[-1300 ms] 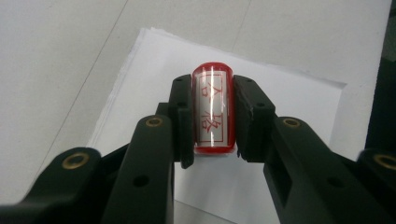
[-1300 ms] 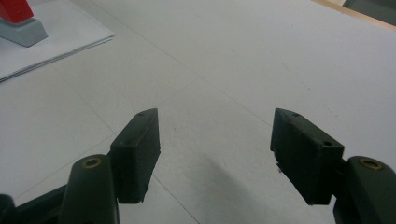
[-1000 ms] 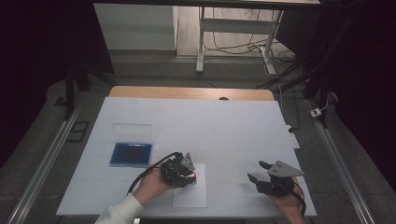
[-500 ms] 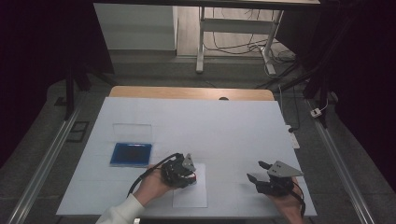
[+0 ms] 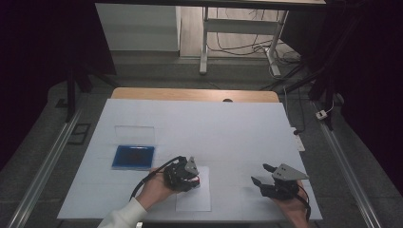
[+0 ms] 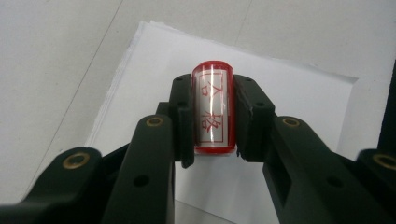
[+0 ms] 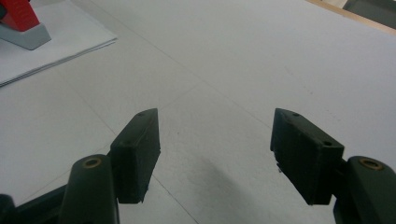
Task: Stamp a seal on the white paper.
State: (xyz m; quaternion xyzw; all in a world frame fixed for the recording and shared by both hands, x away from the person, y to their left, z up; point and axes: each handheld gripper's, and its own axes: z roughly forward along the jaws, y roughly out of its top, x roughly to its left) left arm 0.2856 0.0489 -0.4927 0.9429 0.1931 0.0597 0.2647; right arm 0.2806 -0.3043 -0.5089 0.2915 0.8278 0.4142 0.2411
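A: Left gripper view: left gripper (image 6: 212,116) clamps a red stamp (image 6: 213,109) over the white paper (image 6: 289,98), characters legible.

B: High view adds the blue ink pad (image 5: 134,157) nearby. Right gripper (image 7: 215,149): jaws wide, holding nothing.

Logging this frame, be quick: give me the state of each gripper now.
Left gripper: shut on the red-and-clear cylindrical stamp, over the white paper sheet.
Right gripper: open, holding nothing, above the white table.
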